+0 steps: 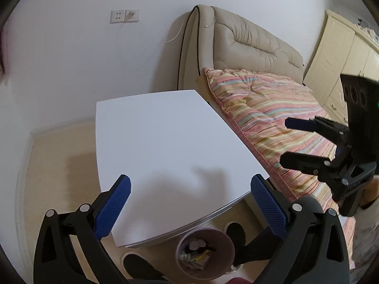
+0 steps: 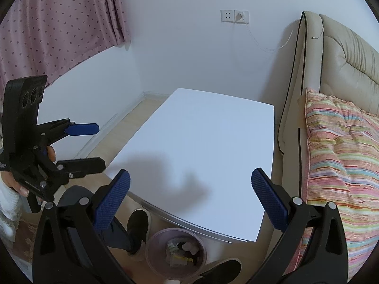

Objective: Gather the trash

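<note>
A round pinkish trash bin [image 1: 205, 253] stands on the floor under the near edge of a white table [image 1: 161, 137]; it holds crumpled paper and scraps and also shows in the right wrist view [image 2: 175, 253]. My left gripper [image 1: 189, 203] is open and empty above the table's near edge. My right gripper [image 2: 189, 201] is open and empty over the table [image 2: 208, 146]. Each gripper appears in the other's view, the right one [image 1: 287, 142] above the bed, the left one [image 2: 100, 145] off the table's left side. No trash shows on the table top.
A bed with a striped quilt [image 1: 272, 118] and beige padded headboard [image 1: 248, 40] borders the table's right side. A pink curtain [image 2: 59, 16] hangs at left. Wall sockets [image 2: 234, 15] sit behind. The person's dark shoes [image 2: 138, 227] stand beside the bin.
</note>
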